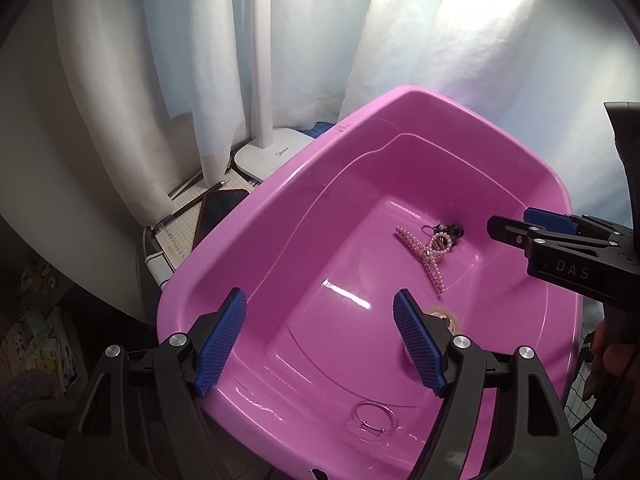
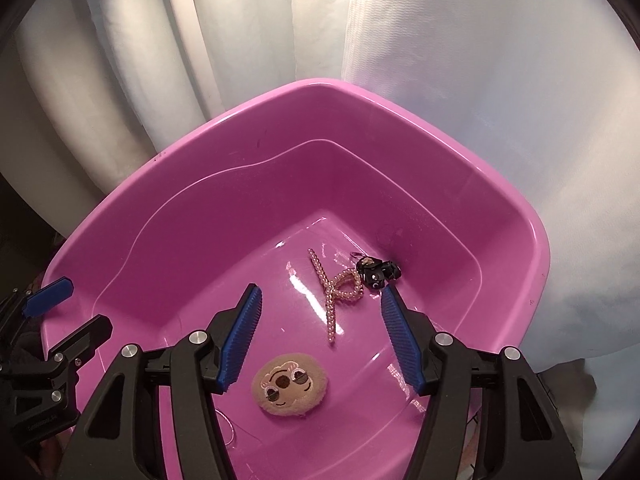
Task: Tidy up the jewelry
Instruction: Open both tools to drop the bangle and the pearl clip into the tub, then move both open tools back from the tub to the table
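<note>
A pink plastic basin (image 1: 280, 184) (image 2: 200, 136) holds the jewelry. In it lie a pearl hair claw (image 1: 428, 254) (image 2: 338, 290), a small black charm (image 1: 450, 230) (image 2: 378, 272), a round tan plush face brooch (image 2: 290, 384), partly hidden behind my left finger in the left wrist view (image 1: 444, 316), and a thin silver bangle (image 1: 374, 416). My left gripper (image 1: 320, 340) is open and empty over the basin's near side. My right gripper (image 2: 320, 336) is open and empty above the claw and brooch; it also shows in the left wrist view (image 1: 516, 228).
White curtains hang behind the basin. A white lamp base (image 1: 272, 156), a dark phone (image 1: 218, 210), pens and a gridded mat (image 1: 180, 232) lie left of the basin. The left gripper shows at the left edge of the right wrist view (image 2: 60, 308).
</note>
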Available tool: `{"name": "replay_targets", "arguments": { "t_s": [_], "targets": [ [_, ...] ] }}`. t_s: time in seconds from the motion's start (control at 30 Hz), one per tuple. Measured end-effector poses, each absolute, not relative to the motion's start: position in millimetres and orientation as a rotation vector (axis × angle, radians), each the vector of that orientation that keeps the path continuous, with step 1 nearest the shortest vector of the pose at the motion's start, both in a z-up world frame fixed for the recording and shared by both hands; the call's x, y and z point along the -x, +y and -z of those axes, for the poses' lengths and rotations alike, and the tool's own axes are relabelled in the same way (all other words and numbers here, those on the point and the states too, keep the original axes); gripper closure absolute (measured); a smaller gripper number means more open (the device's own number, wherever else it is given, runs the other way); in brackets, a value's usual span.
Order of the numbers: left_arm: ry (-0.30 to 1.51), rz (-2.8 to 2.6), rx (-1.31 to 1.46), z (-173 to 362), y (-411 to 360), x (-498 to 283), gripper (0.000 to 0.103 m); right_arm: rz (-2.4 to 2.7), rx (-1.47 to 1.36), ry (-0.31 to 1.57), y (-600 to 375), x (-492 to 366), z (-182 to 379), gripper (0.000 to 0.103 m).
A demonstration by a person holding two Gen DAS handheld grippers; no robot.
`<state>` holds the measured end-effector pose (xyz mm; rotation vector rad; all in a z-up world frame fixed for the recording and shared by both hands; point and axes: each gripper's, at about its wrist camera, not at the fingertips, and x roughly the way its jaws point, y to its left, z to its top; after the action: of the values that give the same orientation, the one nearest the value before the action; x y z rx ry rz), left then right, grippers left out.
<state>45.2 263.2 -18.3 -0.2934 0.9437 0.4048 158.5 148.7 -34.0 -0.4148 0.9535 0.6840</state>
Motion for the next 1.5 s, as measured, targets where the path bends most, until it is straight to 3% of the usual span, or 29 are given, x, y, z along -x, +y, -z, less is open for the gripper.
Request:
{"name": "replay_targets", "arguments": {
  "t_s": [0.97,1.5],
  "targets": [
    [0.863,-0.457,0.263,-14,226,12,0.028,-0.719,0.312,0.833,85,-92,-5,0.042],
    [0.802,-0.389,0.191,-30,134,47,0.016,-0.655,0.190,0.759,-62,-12,-14,0.038]
  ]
}}
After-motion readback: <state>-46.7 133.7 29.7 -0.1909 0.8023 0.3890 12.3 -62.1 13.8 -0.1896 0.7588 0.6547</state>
